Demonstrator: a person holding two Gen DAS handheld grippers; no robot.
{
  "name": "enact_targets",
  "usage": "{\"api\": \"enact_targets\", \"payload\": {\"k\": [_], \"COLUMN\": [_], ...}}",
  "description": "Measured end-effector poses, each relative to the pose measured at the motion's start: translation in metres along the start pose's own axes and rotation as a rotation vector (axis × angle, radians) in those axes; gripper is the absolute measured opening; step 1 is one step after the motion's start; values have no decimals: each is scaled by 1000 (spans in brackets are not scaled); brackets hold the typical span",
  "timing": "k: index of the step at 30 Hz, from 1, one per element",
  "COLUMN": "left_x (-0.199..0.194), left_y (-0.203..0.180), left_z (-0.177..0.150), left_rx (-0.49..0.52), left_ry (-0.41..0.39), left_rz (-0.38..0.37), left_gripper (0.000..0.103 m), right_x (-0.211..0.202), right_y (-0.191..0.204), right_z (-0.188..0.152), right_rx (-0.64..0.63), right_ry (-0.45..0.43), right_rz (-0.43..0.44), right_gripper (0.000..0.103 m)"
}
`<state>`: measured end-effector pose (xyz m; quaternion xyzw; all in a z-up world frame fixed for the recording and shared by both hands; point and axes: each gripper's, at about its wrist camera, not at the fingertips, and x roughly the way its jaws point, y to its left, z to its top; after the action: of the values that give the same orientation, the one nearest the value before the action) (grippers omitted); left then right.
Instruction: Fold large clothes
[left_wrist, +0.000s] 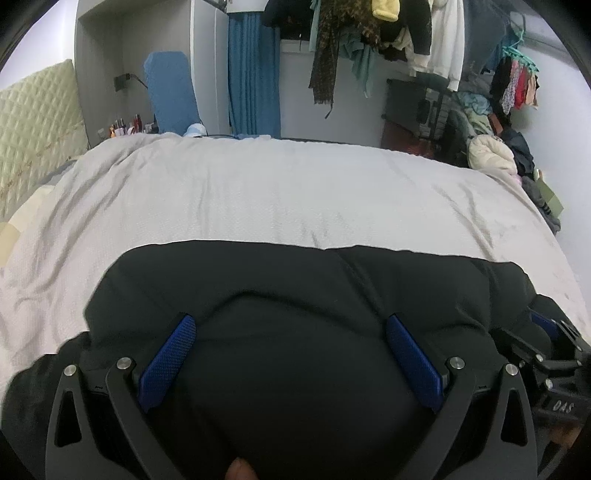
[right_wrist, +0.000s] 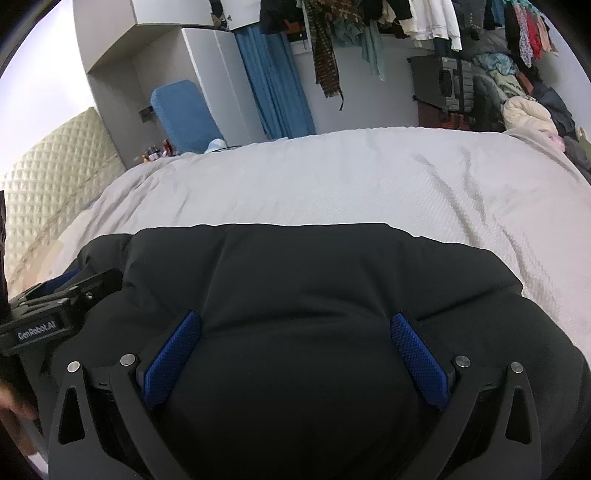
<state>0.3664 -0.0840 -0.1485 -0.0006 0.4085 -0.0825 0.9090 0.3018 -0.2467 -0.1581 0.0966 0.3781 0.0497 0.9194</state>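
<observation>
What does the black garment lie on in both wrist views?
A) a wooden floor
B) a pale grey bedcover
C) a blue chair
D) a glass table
B: the black garment is spread on the pale grey bedcover, which shows beyond its far edge; both the left gripper and right gripper hang over it with fingers apart.

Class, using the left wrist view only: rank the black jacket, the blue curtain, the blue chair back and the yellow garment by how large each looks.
1. black jacket, though nearest the camera
2. blue curtain
3. blue chair back
4. yellow garment
</observation>
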Motion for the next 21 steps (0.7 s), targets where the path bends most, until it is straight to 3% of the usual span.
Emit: {"api": "enact_targets", "payload": {"k": [7,10,12,19,21], "left_x": [-63,-93,-103,-91,-88], "left_y": [48,78,99,146,152], "left_z": [-23,-37,-49,-80,-84], "left_rx": [-68,-108,-161,-287,-306], "left_ry": [-58,-80,-88,-22,-14], "left_rz": [47,92,78,89,79], "left_gripper": [103,103,103,102,102], "right_x": [-55,-80,-89,-83,-76], "right_y": [-5,-21,-33,-76,-96], "right_z": [-8,-9,-10,-25,-29], "right_rx": [-72,-56,-30,17,91], "right_ry": [-62,-75,-81,-32,7], "right_rz": [21,21,33,-84,-82], "right_gripper": [103,103,103,103,103]}}
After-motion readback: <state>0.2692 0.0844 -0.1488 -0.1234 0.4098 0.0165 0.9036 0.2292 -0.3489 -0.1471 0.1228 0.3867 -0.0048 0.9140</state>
